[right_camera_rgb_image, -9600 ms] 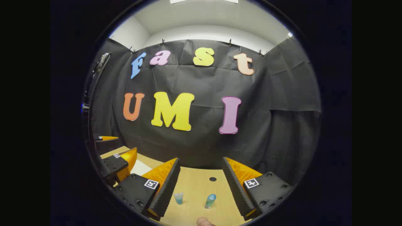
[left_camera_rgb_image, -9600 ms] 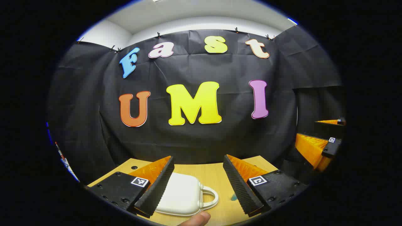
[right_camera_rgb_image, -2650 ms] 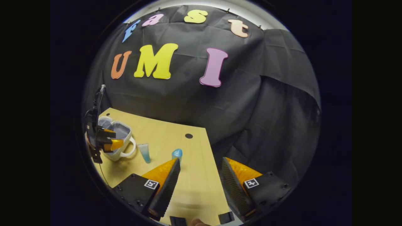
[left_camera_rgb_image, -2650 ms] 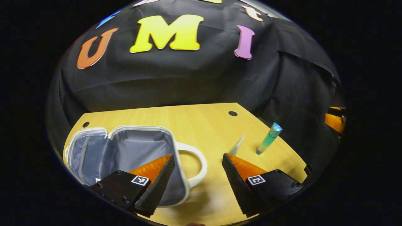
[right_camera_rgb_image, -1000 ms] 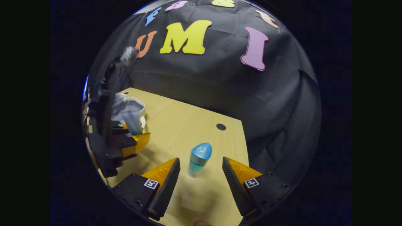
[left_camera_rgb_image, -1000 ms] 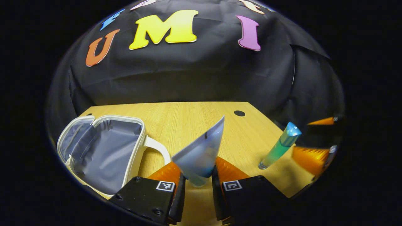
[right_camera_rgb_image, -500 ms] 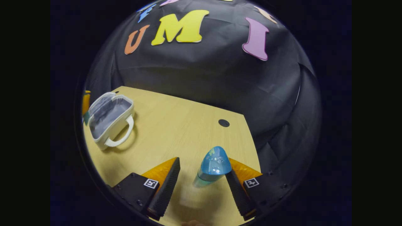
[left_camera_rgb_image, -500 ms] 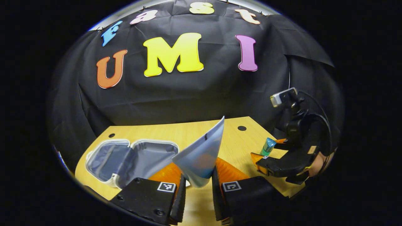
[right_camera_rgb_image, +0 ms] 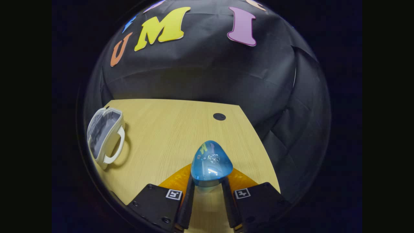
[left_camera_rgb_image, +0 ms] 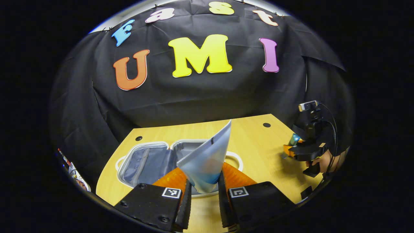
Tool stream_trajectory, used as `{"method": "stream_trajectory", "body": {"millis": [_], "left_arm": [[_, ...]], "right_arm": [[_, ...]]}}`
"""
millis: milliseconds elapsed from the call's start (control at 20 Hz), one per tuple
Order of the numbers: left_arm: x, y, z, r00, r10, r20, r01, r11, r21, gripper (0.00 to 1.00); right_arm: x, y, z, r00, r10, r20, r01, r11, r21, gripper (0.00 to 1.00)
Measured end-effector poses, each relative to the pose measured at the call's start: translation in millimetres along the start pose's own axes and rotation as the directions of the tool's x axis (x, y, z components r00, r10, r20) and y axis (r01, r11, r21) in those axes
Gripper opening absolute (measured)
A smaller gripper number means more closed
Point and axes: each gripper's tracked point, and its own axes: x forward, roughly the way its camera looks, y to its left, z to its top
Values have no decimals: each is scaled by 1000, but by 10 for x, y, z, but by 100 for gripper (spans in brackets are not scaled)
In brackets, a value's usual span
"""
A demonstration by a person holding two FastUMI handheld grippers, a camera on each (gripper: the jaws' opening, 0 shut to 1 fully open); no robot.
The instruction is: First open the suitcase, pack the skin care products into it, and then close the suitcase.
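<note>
Left gripper [left_camera_rgb_image: 203,194] clamps tube [left_camera_rgb_image: 207,161] (above suitcase [left_camera_rgb_image: 142,161]).

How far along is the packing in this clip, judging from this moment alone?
Opening looks done: the suitcase lies open on the table, its lining bare where visible. In hand: the left gripper is clamped on a pale tube above the case; the right gripper is clamped on a blue-capped bottle. Left: placing both inside, then closing the case.
</note>
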Motion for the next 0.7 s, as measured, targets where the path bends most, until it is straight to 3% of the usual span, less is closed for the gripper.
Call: {"method": "stream_trajectory", "body": {"millis": [150, 250, 300, 350, 400, 500, 700], "left_arm": [[144, 217, -6, 1000, -18, 1, 18, 1000, -21, 40], [317, 330, -118, 1000, -27, -17, 26, 999, -24, 44], [421, 396, -233, 998, -27, -52, 26, 999, -24, 40], [555, 447, -375, 995, -24, -95, 21, 999, -29, 44], [678, 490, -519, 990, -29, -141, 25, 999, -36, 40], [917, 474, -853, 970, -80, -231, 68, 996, -57, 40], [1252, 502, -1402, 915, -82, -394, 65, 996, -56, 40]], "right_arm": [[-200, 30, -54, 1000, -18, -17, 19, 1000, 3, 39], [-418, 64, -59, 999, -27, -17, 28, 999, 37, 39], [-545, 85, -40, 999, -34, -13, 35, 998, 48, 39], [-667, 113, -7, 999, -38, -5, 38, 998, 53, 39], [-802, 162, 12, 999, -35, -1, 35, 998, 55, 39], [-1045, 279, 80, 1000, -24, 6, 23, 996, 82, 39], [-1378, 565, 239, 1000, 5, 20, -7, 991, 134, 39]]}}
